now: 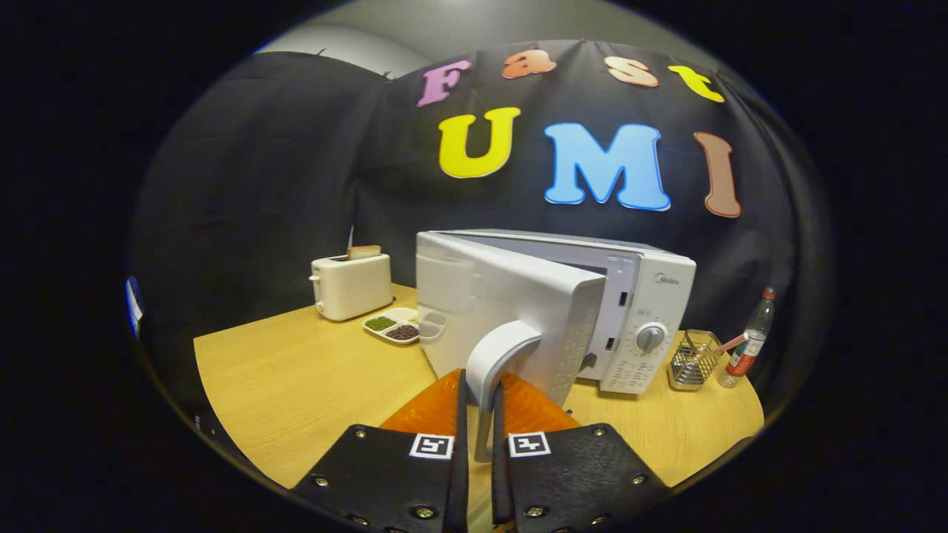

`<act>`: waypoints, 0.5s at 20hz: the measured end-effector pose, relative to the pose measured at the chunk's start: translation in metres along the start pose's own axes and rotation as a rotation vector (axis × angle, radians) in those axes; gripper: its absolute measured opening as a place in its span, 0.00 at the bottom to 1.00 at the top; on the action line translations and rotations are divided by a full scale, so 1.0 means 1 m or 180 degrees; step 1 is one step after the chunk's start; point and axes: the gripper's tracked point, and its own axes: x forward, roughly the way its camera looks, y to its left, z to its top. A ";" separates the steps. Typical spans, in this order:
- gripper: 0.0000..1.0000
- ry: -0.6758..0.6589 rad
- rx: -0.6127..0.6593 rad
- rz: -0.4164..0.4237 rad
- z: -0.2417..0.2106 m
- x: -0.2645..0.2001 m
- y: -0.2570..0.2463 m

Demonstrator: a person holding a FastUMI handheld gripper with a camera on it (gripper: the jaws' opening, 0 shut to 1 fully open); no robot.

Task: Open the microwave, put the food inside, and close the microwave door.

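The counter (296, 377) is a wooden top, and the biggest thing on it is the microwave (644, 311), which stands toward the back with its door (511, 303) swung partly open toward the tool. The door is a stiff, hinged panel; I judge it light to swing but rigid, so it should follow an arc around its hinge and not be pulled straight. The handle (495, 363) is a smooth curved bar on the door's free edge, probably a little slippery, and it is the right place to take hold. The tool (478, 433) is closed around this handle, with one finger at each side pressing on it. The food seems to be the divided tray (400, 326) (green and dark portions in it), which lies beside the toaster (352, 285), left of the door; I think it is light but must stay level.
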 end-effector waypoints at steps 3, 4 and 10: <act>0.13 -0.0076 -0.0110 0.0163 0.001 -0.009 0.047; 0.13 -0.0095 -0.0112 0.0107 0.001 -0.010 0.057; 0.13 -0.0366 -0.0188 -0.0596 0.008 -0.008 0.116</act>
